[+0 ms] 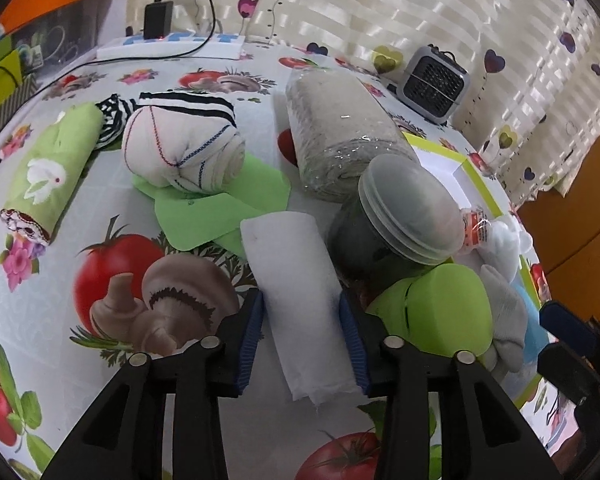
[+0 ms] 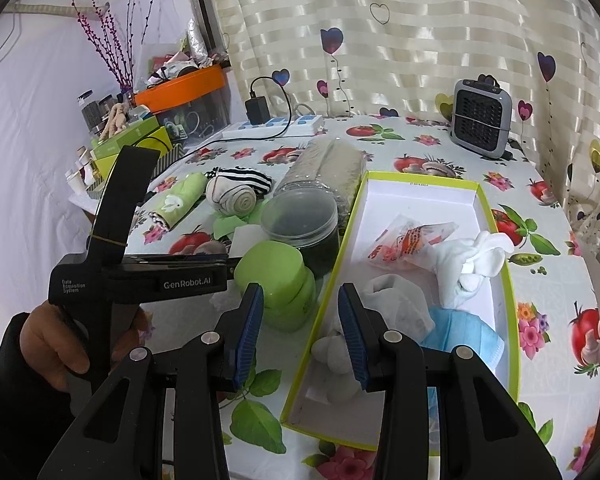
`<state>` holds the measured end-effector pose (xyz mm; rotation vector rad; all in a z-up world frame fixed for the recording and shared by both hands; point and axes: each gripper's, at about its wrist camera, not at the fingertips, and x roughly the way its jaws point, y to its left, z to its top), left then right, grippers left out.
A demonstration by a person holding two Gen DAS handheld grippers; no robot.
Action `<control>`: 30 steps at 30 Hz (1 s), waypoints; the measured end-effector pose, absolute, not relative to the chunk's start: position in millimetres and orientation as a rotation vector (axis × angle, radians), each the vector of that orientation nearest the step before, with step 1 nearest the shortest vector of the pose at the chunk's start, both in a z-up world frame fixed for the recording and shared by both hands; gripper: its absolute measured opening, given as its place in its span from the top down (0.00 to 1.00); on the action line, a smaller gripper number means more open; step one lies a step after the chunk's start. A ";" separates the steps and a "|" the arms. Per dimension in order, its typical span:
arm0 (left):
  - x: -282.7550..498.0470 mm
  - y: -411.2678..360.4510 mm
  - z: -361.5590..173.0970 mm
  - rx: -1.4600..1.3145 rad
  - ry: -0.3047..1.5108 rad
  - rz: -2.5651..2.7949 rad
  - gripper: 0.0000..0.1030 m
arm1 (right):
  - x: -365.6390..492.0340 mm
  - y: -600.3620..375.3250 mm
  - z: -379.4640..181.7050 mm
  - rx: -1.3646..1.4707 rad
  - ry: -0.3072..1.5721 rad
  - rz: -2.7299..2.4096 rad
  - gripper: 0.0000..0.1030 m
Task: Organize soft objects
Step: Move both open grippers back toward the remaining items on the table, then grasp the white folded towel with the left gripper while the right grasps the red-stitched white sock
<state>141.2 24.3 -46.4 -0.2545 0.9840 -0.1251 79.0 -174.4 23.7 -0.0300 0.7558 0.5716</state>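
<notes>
Now my left gripper (image 1: 302,344) has its blue pads against both sides of the white roll (image 1: 296,300), which lies on the table (image 1: 52,280) just left of the dark jar (image 1: 388,236); I read this as a grip, though the squeeze looks light. My right gripper (image 2: 300,332) hangs unclenched and empty over the near left edge of the box (image 2: 496,216), which lies right of the jar. I'd firm the pinch until the roll dents slightly, lift straight up to clear the jar and green tub (image 1: 432,312), then carry it rightward over the jar into the box's bare far end.
</notes>
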 end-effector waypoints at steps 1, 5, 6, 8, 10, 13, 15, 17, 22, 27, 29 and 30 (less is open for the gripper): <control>140.1 25.8 -46.5 -0.247 0.983 -0.123 0.69 | 78.9 -174.4 23.7 -0.031 0.756 0.571 0.61; 133.0 33.8 -46.5 -0.257 0.975 -0.114 0.75 | 78.8 -174.4 23.7 -0.028 0.756 0.569 0.61; 130.8 35.2 -46.1 -0.254 0.971 -0.111 0.77 | 80.2 -174.6 23.4 -0.027 0.757 0.569 0.61; 125.1 39.6 -44.5 -0.248 0.963 -0.099 0.78 | 82.5 -174.2 22.8 -0.024 0.759 0.568 0.61; 121.5 44.0 -43.2 -0.248 0.957 -0.089 0.80 | 84.0 -174.6 23.1 -0.024 0.759 0.569 0.61; 114.0 51.4 -41.1 -0.252 0.948 -0.071 0.81 | 83.8 -174.6 23.5 -0.022 0.755 0.568 0.61; 109.0 55.9 -40.0 -0.257 0.942 -0.069 0.81 | 85.6 -173.0 24.1 -0.020 0.751 0.571 0.61; 102.2 60.1 -38.1 -0.260 0.935 -0.065 0.82 | 84.2 -171.4 25.3 -0.022 0.746 0.577 0.61; 85.0 70.3 -31.6 -0.278 0.913 -0.058 0.82 | 81.1 -163.6 29.1 -0.033 0.735 0.596 0.61; 72.9 85.3 -23.5 -0.297 0.885 -0.025 0.82 | 83.2 -143.6 33.0 -0.059 0.732 0.633 0.61; 70.4 92.2 -21.7 -0.306 0.877 -0.009 0.82 | 83.5 -131.2 35.0 -0.077 0.727 0.661 0.61; 69.4 95.3 -21.0 -0.311 0.873 -0.003 0.82 | 83.6 -126.1 35.4 -0.086 0.725 0.669 0.61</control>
